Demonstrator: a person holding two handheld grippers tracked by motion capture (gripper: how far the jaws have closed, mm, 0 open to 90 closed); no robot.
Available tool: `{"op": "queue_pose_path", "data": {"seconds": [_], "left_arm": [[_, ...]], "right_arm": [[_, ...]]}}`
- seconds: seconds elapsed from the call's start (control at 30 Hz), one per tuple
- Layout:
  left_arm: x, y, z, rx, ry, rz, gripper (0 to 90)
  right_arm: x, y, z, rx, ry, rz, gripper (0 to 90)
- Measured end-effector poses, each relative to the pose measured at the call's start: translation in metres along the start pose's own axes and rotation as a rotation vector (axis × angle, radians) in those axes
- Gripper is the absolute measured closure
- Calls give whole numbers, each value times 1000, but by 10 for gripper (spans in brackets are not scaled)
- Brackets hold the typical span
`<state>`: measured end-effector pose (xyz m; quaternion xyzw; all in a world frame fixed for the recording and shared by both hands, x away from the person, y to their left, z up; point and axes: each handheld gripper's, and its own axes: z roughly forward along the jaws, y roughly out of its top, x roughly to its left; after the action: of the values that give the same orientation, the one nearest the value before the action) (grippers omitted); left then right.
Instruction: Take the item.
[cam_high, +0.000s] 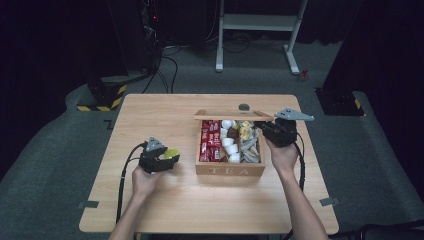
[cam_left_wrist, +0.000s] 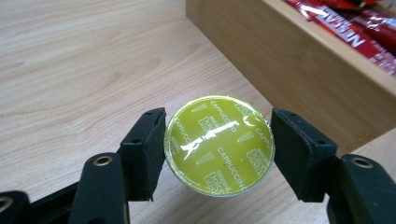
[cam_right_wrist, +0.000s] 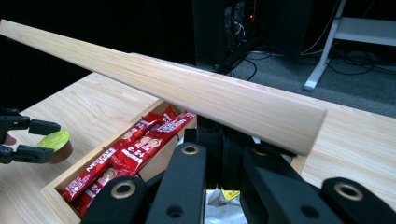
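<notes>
On the pale wooden worktop (cam_high: 165, 210), left of the open wooden tea box (cam_high: 229, 170), your left gripper (cam_left_wrist: 218, 148) had its fingers (cam_left_wrist: 144, 151) closed snugly on the round coffee capsule with the yellow-green foil lid (cam_left_wrist: 218, 145), one pad pressed to each side of its rim. The capsule sat low over the worktop, just beside the box's left wall; whether it touched the wood I could not tell. Your right gripper (cam_high: 272, 131) was at the box's far right corner, its fingers drawn together on the edge of the raised light-wood lid (cam_right_wrist: 187, 93), which stood tilted above the compartments. Red sachets (cam_right_wrist: 135, 149) lay in the left compartment, white pods (cam_high: 230, 142) in the middle one.
</notes>
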<state>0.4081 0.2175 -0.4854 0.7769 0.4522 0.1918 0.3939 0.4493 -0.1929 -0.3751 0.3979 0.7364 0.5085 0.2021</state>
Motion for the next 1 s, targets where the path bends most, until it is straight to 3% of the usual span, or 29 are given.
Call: {"op": "queue_pose_path", "data": {"seconds": [0.2, 0.77, 1.0], "left_arm": [[-1, -4, 5, 5, 30, 14, 383], [-1, -6, 16, 26, 32, 4, 377], [0, -6, 14, -3, -11, -21, 324]], "right_arm": [[0, 0, 0, 4, 0, 3, 895], [0, -1, 1, 4, 4, 4, 895], [0, -1, 1, 3, 7, 6, 894]]}}
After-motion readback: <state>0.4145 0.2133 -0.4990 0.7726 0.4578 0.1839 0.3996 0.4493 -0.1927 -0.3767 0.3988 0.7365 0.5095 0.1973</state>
